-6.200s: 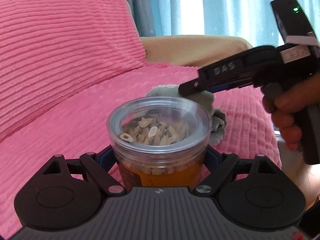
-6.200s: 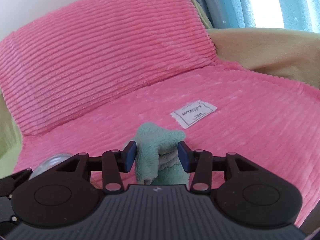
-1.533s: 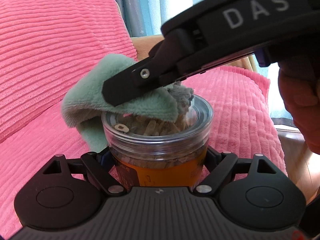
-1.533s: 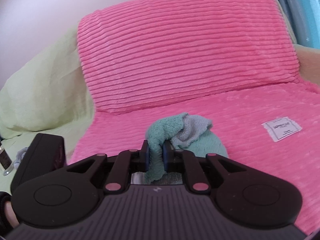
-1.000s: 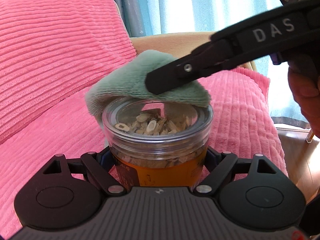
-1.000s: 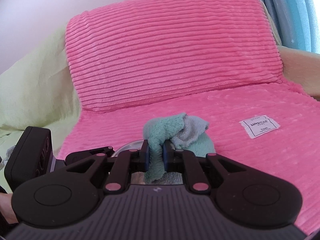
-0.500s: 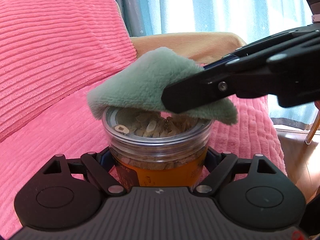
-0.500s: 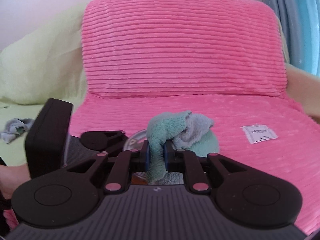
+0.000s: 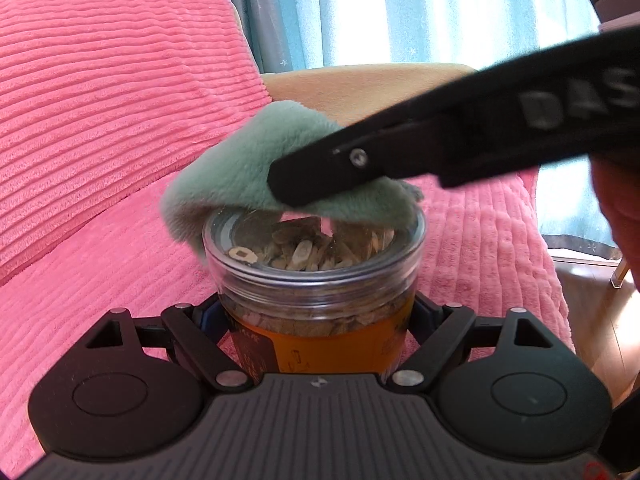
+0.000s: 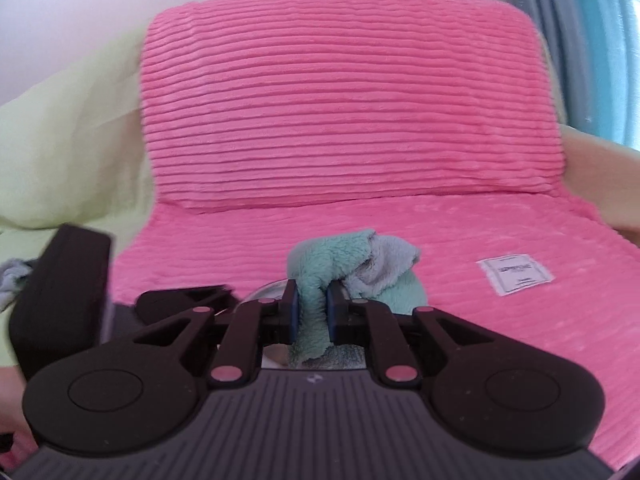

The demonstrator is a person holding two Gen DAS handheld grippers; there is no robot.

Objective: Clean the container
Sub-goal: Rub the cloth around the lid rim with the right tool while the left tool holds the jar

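**A:** Tongs first: right gripper (image 10: 311, 312) is pinched tight on the fluffy teal microfibre cloth (image 9: 256, 164); left gripper (image 9: 320, 320) clamps the clear round plastic jar (image 9: 316, 280) above the pink ribbed sofa cover (image 9: 100, 120).

**B:** Cloth's on the lid, so I'd guess mid-wipe, sides not done.

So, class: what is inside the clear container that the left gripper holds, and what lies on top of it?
Inside the container lie pale dried slices. On top rests a green cloth pinched by the right gripper. The cloth hides the far rim, and an orange label hides the lower contents.
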